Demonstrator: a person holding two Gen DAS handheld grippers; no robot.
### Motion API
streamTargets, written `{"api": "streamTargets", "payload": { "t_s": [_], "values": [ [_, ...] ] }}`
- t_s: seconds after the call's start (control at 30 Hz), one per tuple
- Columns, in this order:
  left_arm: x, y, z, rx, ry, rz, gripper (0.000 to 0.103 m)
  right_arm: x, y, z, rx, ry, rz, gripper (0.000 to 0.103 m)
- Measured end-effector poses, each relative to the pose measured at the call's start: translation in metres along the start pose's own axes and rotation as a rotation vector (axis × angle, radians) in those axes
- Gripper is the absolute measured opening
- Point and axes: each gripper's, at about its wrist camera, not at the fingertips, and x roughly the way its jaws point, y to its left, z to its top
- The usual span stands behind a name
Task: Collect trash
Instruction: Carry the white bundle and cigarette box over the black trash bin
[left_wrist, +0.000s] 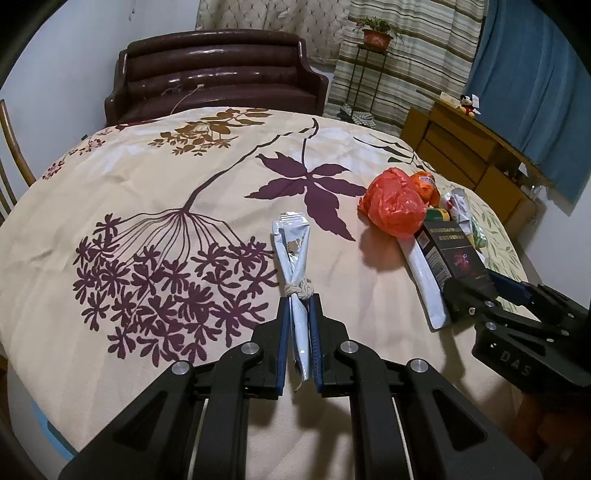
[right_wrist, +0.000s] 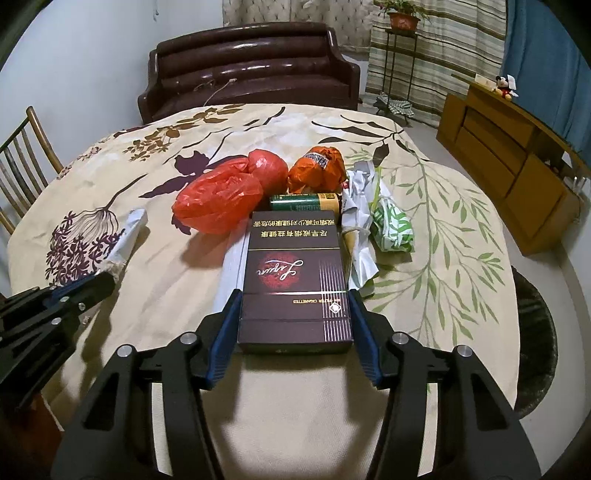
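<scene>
Black plastic and blue pads frame what we hold: our left gripper (left_wrist: 299, 306) has its jaws pressed together on a crumpled silver-white foil wrapper tied with a knot of tan twine (left_wrist: 293, 254), which sticks out ahead of the jaws over the cream tablecloth with purple flower prints (left_wrist: 147, 192). Our right gripper (right_wrist: 293, 306) has its jaws clamped on either side of a dark maroon cardboard cigarette box with gold lettering (right_wrist: 291, 273), whose far end reaches forward past the fingertips.

Under the box, and to the left of the right jaws, lies a flat white packet (right_wrist: 232, 266). Just beyond the box's far end a green and gold cylinder (right_wrist: 304, 202) lies crosswise, touching it. To the right of the jaws sit crumpled white paper (right_wrist: 360, 221) and a green-and-white printed wrapper (right_wrist: 393, 229). Ahead and to the left is a bunched red-orange plastic bag (right_wrist: 221, 195), and behind the cylinder an orange crumpled wrapper (right_wrist: 317, 168).

Further off, past the table edge, stands a dark brown leather sofa (right_wrist: 251, 70), with a wooden chair (right_wrist: 26, 155) far left and a brown wooden cabinet (right_wrist: 509, 158) far right.
</scene>
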Motion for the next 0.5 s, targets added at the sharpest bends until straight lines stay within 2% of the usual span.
{"api": "streamTargets", "payload": {
  "t_s": [0.5],
  "values": [
    [-0.021,-0.024,-0.004,0.021,-0.032,-0.035,0.012,-0.044,-0.017,-0.019,0.017,-0.068,-0.023,0.054]
  ]
}}
